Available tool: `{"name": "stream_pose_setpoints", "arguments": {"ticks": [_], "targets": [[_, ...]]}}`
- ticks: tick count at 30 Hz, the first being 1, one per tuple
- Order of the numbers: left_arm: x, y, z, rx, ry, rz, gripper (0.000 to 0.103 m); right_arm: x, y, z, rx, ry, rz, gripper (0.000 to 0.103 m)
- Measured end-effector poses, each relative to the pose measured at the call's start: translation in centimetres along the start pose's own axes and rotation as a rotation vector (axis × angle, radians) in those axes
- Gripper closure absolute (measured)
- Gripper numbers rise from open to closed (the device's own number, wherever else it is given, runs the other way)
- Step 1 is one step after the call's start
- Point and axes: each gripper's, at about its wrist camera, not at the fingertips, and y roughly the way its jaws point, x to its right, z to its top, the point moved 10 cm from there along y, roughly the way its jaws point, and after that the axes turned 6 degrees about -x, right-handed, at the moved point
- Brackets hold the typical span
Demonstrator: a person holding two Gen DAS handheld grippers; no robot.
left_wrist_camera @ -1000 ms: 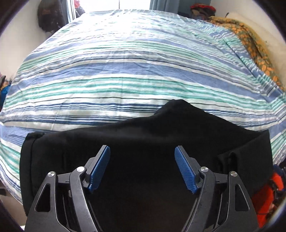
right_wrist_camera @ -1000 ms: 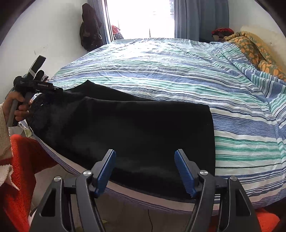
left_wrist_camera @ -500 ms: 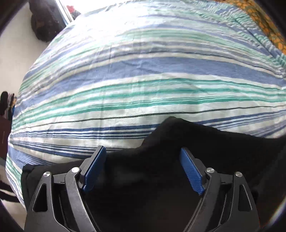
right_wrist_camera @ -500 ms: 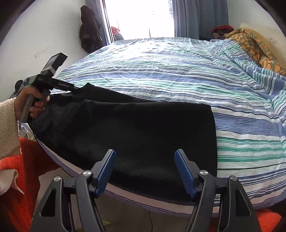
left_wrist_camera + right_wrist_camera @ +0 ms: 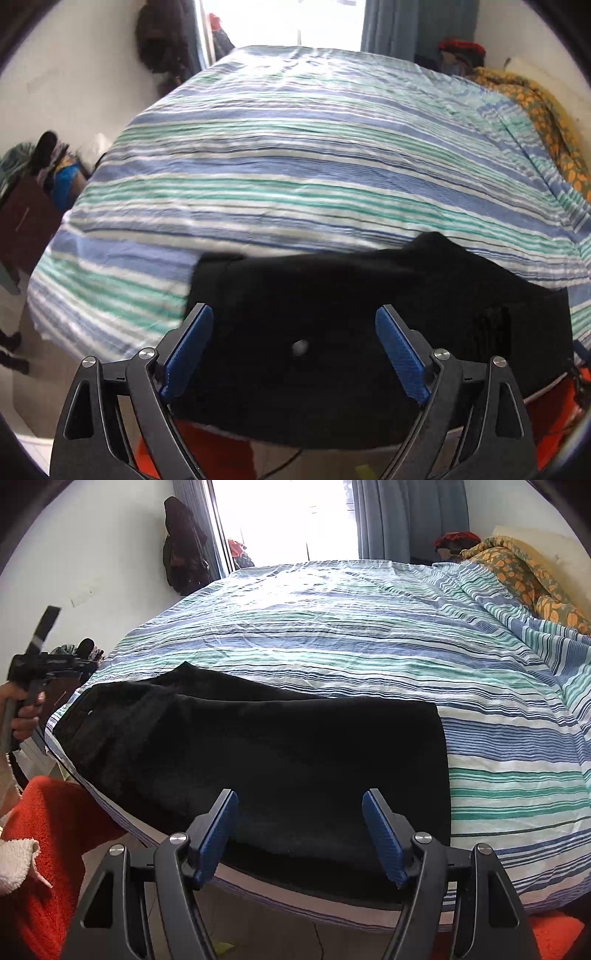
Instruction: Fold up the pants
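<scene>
Black pants [image 5: 258,749] lie flat along the near edge of the striped bed [image 5: 369,646], legs stacked, waist end at the left. In the left wrist view the pants [image 5: 369,314] fill the lower middle. My left gripper [image 5: 293,328] is open and empty, held above the waist end; it also shows in the right wrist view [image 5: 44,664], held in a hand off the bed's left corner. My right gripper [image 5: 300,816] is open and empty, above the pants' near edge toward the hem end.
An orange patterned blanket [image 5: 524,576] lies at the bed's far right. Dark clothes [image 5: 184,554] hang on the wall left of the bright window. Orange fabric [image 5: 48,842] is below the bed edge at the left. Clutter [image 5: 44,166] stands on the floor at the left.
My left gripper has pulled back and to the left off the pants, still open. The right gripper has hardly moved. The pants lie as before.
</scene>
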Motion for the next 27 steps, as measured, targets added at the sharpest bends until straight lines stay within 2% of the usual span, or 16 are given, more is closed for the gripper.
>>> {"name": "stream_pose_setpoints", "arguments": {"ticks": [3,5,7,9,14,16,17,18,19,20,23,24,27], "targets": [[-7.2,-1.2,-2.8,-0.017,-0.172,0.007,0.012,-0.7,0.5,-0.2,-0.012,-0.027,0.004,0.033],[-9.9,-0.3,-4.2,-0.043,-0.263,-0.015,0.012,-1.1,0.8,-0.2,-0.02,-0.043,0.008,0.033],[-10.5,0.8,-5.6,-0.074,-0.313,-0.058,0.012,-1.6,1.0,-0.3,-0.026,-0.058,0.008,0.033],[-9.2,2.3,-6.0,-0.098,-0.302,-0.088,0.013,-1.9,1.0,-0.2,-0.024,-0.074,0.006,0.033],[-9.1,4.2,-7.0,-0.143,-0.313,-0.017,0.016,-2.3,0.3,-0.3,-0.008,-0.102,-0.002,0.033],[-8.9,4.4,-7.1,-0.146,-0.315,-0.026,0.024,-2.3,0.2,-0.5,-0.009,-0.107,-0.005,0.033],[-8.6,4.5,-7.2,-0.153,-0.308,-0.04,0.041,-2.2,0.2,-0.5,-0.009,-0.107,-0.006,0.033],[-8.3,4.7,-7.2,-0.163,-0.299,-0.057,0.07,-2.1,0.2,-0.5,-0.009,-0.105,-0.005,0.033],[-8.2,4.9,-7.1,-0.172,-0.295,-0.07,0.079,-2.0,0.2,-0.5,-0.009,-0.102,-0.005,0.033],[-8.3,4.9,-6.9,-0.166,-0.298,-0.059,0.083,-1.9,0.3,-0.5,-0.009,-0.098,-0.005,0.033],[-7.9,4.1,-5.3,-0.115,-0.297,-0.129,0.097,-1.7,0.2,-0.4,-0.004,-0.088,0.001,0.033],[-7.8,3.9,-4.8,-0.102,-0.294,-0.142,0.097,-1.8,0.1,-0.4,-0.001,-0.088,0.002,0.033],[-8.2,4.7,-4.4,-0.117,-0.281,-0.1,0.097,-1.8,0.2,-0.3,-0.001,-0.092,0.003,0.033]]}}
